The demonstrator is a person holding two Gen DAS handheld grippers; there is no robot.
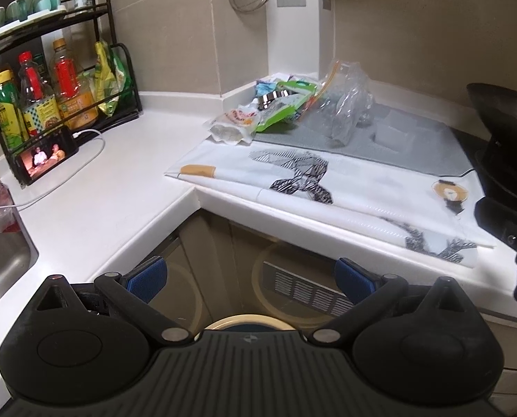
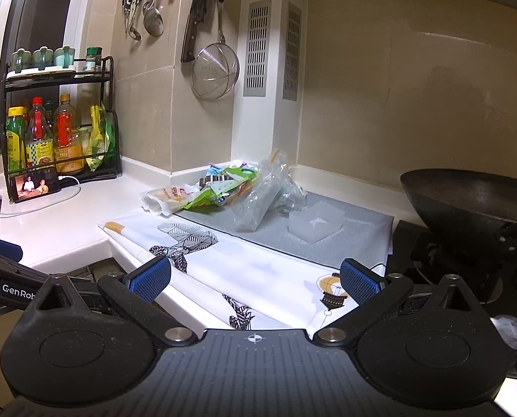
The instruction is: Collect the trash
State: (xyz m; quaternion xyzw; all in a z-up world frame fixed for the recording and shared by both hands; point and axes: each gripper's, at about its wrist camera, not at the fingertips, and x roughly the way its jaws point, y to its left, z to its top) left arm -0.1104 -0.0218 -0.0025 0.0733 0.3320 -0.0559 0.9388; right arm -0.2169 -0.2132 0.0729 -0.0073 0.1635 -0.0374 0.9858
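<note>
1. The left wrist view looks from below table (image 1: 126, 187) height, off its inner corner, toward the wrapper pile (image 1: 286, 104).
2. The right wrist view sits higher and nearer, facing that pile (image 2: 223, 191).
3. Both share the bottle rack (image 1: 50, 80).

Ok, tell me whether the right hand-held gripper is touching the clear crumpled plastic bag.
Apart. The right wrist view shows the right hand-held gripper open, patterned cloth between it and the clear crumpled plastic bag.
</note>
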